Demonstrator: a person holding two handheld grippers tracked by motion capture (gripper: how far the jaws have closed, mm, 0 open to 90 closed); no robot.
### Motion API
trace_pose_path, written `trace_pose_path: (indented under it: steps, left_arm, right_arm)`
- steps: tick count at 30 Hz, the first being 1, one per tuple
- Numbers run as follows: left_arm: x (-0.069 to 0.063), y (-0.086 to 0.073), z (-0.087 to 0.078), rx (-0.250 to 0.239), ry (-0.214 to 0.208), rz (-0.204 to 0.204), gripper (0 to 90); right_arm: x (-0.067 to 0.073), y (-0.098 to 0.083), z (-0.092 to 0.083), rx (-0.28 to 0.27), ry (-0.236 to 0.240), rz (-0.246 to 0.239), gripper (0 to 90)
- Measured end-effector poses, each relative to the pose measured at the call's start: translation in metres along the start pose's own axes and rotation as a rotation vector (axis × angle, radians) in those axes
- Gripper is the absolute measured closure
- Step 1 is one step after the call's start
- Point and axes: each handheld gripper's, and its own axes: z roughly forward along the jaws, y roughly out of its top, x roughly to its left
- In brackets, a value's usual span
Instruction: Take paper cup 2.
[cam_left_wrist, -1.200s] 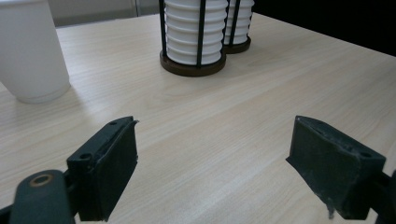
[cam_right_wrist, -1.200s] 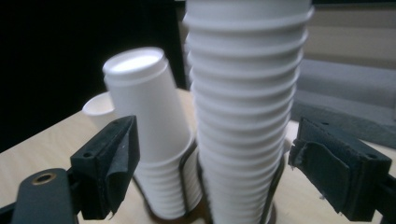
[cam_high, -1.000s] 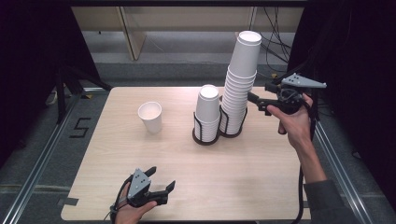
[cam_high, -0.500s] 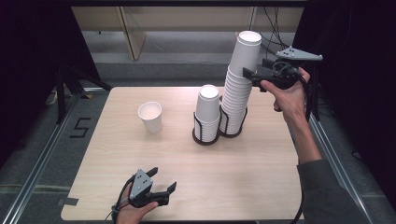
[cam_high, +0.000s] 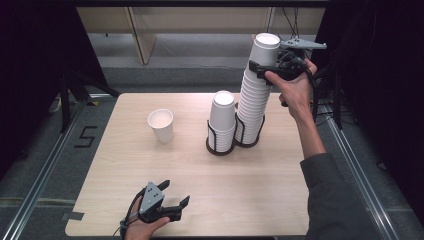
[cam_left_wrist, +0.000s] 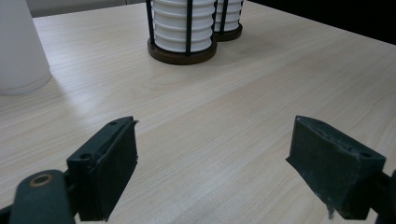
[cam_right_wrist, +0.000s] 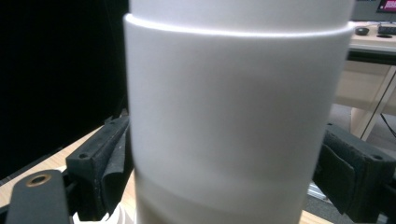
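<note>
A tall stack of white paper cups (cam_high: 252, 100) stands in a black wire holder at the back right of the table. My right gripper (cam_high: 260, 65) is up at the stack's top cup (cam_right_wrist: 233, 121), one black jaw on each side of its wall. The pads (cam_right_wrist: 109, 163) sit very near the cup, and I see no squeeze. A shorter stack of cups (cam_high: 222, 117) stands in its own holder (cam_left_wrist: 183, 49) just left of it. A single white cup (cam_high: 161, 125) stands alone further left. My left gripper (cam_high: 176, 192) rests open and empty near the front edge (cam_left_wrist: 212, 158).
The wooden table (cam_high: 280, 190) has bare room between the holders and the front edge. The person's right forearm (cam_high: 310, 135) reaches up along the right side. Dark floor, metal rails and cables surround the table.
My right gripper has risen along the tall stack, from about its middle to the top cup, and moved in around it. The left gripper and the cups have stayed put.
</note>
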Motion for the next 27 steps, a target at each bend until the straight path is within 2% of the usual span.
trace_pose_path:
  steps: [8, 13, 19, 21, 27]
  left_arm:
    - [0.000, 0.000, 0.000, 0.000, -0.005, 0.000, 14.5]
    - [-0.001, 0.000, 0.000, 0.001, -0.009, 0.001, 14.4]
    - [-0.002, 0.000, 0.000, 0.014, -0.005, 0.005, 14.5]
    - [-0.002, 0.000, 0.000, 0.012, -0.007, 0.004, 14.5]
    - [-0.001, 0.000, -0.001, 0.013, -0.006, 0.006, 14.5]
  right_arm:
    - [0.000, 0.003, 0.005, 0.014, -0.004, 0.002, 16.0]
    - [0.001, 0.008, 0.001, -0.016, -0.002, 0.013, 16.8]
    - [0.003, 0.027, -0.011, -0.070, -0.002, 0.006, 17.2]
    - [0.004, 0.034, -0.016, -0.106, -0.005, 0.005, 17.2]
    - [0.004, 0.057, -0.040, -0.184, -0.014, 0.010, 17.5]
